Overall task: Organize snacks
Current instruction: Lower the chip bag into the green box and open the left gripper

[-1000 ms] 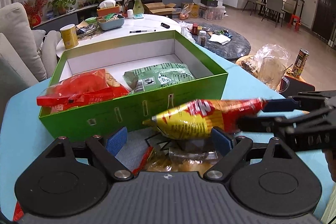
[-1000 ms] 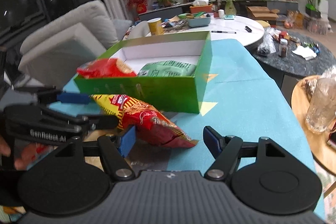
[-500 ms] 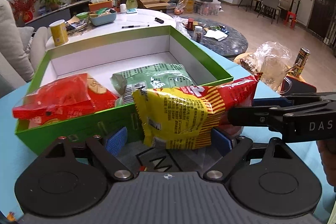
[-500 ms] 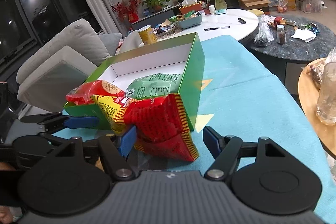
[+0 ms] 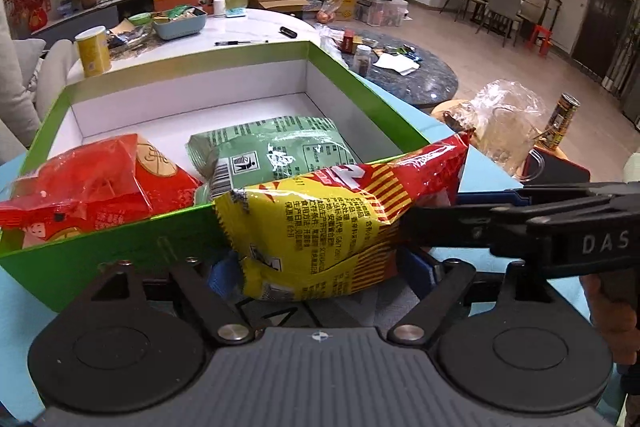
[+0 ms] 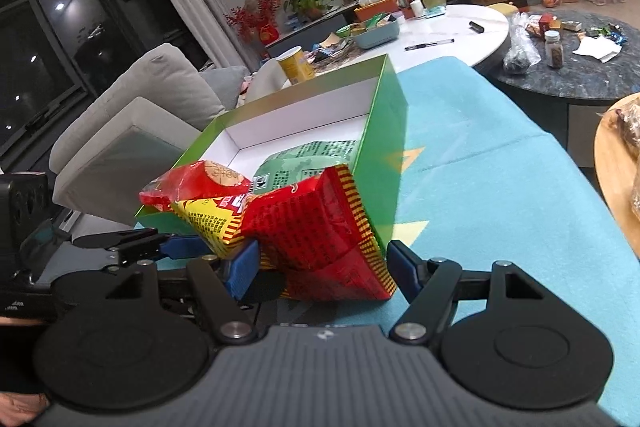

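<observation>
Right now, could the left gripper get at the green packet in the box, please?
Probably not: the left gripper has the snack bag between its closing jaws, blocking the way to the green packet.

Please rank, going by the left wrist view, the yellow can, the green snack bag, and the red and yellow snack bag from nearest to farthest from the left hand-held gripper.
1. Red and yellow snack bag: between the closing jaws of the left hand-held gripper, at the box's near wall.
2. Green snack bag: inside the green box, toward its right.
3. Yellow can: beyond the box, far left on the white table.
</observation>
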`<state>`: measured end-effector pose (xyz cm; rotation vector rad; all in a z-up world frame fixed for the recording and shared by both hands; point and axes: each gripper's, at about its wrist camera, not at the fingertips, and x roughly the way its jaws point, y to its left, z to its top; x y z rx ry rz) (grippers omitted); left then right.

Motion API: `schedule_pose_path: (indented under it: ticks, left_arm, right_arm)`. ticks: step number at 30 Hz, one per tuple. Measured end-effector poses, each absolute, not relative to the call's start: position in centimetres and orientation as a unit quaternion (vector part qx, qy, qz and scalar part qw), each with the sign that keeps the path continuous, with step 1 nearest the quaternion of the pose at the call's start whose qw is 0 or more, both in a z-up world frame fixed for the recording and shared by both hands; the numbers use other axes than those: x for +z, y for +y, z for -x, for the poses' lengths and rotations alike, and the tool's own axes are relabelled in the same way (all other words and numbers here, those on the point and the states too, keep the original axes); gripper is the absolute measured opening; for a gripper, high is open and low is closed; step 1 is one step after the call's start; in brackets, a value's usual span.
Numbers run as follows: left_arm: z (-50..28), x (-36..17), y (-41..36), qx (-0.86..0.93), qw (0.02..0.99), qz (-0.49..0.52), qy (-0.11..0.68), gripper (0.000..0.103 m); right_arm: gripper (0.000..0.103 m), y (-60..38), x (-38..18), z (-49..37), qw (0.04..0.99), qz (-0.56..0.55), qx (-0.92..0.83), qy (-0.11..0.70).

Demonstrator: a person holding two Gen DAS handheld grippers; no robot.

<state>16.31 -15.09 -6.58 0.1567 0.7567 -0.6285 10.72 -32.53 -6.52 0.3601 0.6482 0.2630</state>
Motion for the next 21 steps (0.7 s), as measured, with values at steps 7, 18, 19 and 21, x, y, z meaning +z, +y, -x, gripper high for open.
schedule_pose_path:
  ticks: [7,18,19,21]
  left_arm:
    - [-15.6,-5.9,-14.8,-0.300,0.883,-0.075,0.353,0.069]
    - [-13.4,-3.1,-14.3,-0.302,0.895,-0.069,0.321,0.069]
    - [-13.2,-2.6,-14.3,-0.303,0.896,-0.071,0.316,0.069]
    - [-12.9,-1.8,-14.3,-0.305,0.899,-0.073,0.304,0.069]
  right_arm:
    - [0.055,-32.3,-6.3,-10.6,0.927,-0.168,0.126,0.311]
    - [0.053,-31.5,-3.9,-8.9,0.937,-0.160,0.131,0.282]
    - [0.053,-31.4,-3.6,-8.7,0.939,-0.159,0.131,0.277]
    - [0.053,-31.3,-3.0,-8.6,0.941,-0.158,0.131,0.268]
